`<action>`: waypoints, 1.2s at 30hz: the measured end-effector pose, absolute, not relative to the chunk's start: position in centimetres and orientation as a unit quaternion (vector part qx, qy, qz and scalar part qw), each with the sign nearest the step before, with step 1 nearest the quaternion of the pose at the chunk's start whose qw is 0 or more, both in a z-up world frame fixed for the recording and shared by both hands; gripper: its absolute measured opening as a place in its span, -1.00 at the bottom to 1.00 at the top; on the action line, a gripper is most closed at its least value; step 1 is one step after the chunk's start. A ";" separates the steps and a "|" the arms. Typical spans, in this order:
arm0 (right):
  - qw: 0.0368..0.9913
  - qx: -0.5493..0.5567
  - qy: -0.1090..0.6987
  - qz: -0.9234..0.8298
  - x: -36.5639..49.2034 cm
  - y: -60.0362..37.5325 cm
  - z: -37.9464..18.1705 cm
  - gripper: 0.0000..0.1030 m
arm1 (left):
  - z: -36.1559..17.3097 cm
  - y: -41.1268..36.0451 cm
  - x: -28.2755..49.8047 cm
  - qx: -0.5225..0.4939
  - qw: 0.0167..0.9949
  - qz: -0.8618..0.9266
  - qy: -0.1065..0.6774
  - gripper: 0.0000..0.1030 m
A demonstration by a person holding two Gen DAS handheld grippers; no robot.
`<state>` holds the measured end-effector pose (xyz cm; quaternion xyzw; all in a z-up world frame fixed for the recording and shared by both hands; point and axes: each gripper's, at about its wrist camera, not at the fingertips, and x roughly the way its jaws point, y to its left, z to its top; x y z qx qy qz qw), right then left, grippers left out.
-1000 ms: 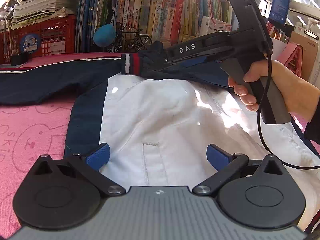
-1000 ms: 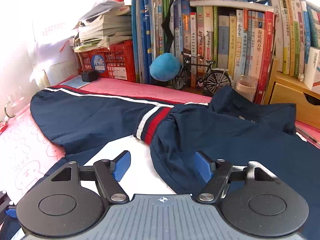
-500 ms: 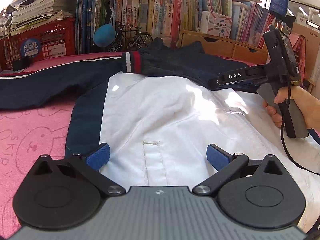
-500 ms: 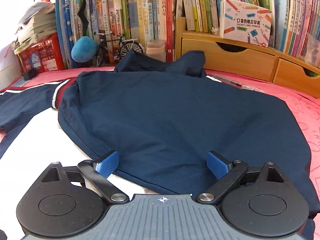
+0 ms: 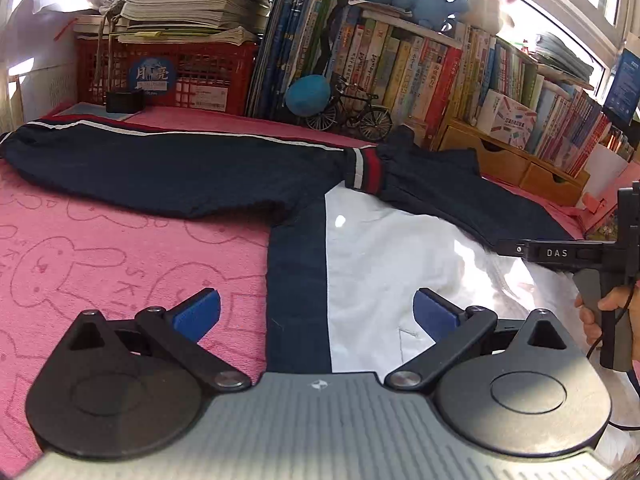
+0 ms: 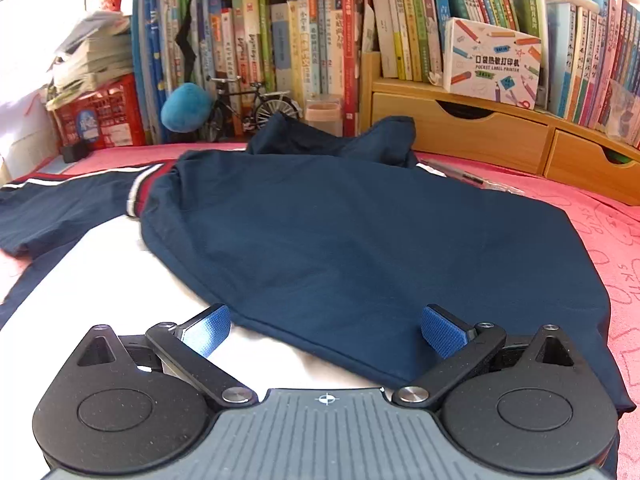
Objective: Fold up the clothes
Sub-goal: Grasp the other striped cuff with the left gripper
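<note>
Now both tools are released, with nothing between the blue pads. The left gripper fills the bottom of its view with its jaws spread wide, one pad over the pink rabbit-print cloth and the other over the white panel of the jacket. The jacket lies across the middle of the frame: a navy side band runs down between the pads, and a long navy sleeve with a white stripe stretches from the left edge toward the centre, ending in a red, white and navy cuff in the upper middle. A second navy sleeve is folded diagonally over the white panel toward the right edge.

At the right edge of that view the right gripper, marked DAS, is seen from the side, held by a hand just above the white fabric.

From the right wrist, the right gripper sits at the bottom with its jaws equally wide, hovering over the hem of the folded navy sleeve, which covers most of the centre. White fabric shows at lower left, the striped cuff at middle left.

Along the top of both views stand rows of books, a model bicycle, a blue plush ball, a red crate at the upper left and wooden drawers at the right
</note>
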<state>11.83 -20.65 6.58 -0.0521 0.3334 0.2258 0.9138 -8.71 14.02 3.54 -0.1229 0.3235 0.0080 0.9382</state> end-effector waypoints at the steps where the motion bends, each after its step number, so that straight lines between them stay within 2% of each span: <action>1: 0.911 -0.052 0.328 0.243 11.1 -20.9 7.1 1.00 | 3.6 15.0 -8.7 -0.131 0.936 0.023 0.327 1.00; 7: 0.909 -0.076 0.298 0.280 7.7 -22.4 9.5 1.00 | 2.5 18.9 -8.5 -0.193 0.920 0.067 0.335 1.00; 13: 0.924 -0.079 0.304 0.219 7.0 -26.7 9.1 1.00 | 3.1 18.6 -6.7 -0.186 0.923 0.045 0.334 1.00; 19: 0.933 -0.058 0.326 0.141 8.8 -31.2 7.7 1.00 | 5.6 12.5 1.5 -0.113 0.945 -0.040 0.304 1.00; 25: 0.937 -0.047 0.327 0.114 10.4 -33.1 6.4 1.00 | 3.8 11.4 10.9 -0.228 0.917 -0.066 0.320 1.00; 31: 0.937 -0.116 0.315 0.096 11.2 -33.5 5.9 1.00 | 0.8 11.2 15.7 -0.238 0.904 -0.040 0.354 0.99; 32: 0.936 -0.119 0.316 0.095 11.4 -33.6 5.8 1.00 | 0.7 11.0 15.6 -0.235 0.908 -0.045 0.345 0.95; 34: 0.936 -0.117 0.320 0.093 11.8 -34.0 5.5 1.00 | 0.5 10.9 15.3 -0.248 0.903 -0.077 0.341 0.15; 35: 0.936 -0.115 0.321 0.093 11.9 -34.1 5.4 1.00 | 0.4 11.1 15.3 -0.260 0.898 -0.096 0.342 -0.36; 36: 0.936 -0.111 0.322 0.090 12.1 -34.3 5.3 1.00 | 0.5 11.1 15.2 -0.264 0.896 -0.106 0.342 -0.34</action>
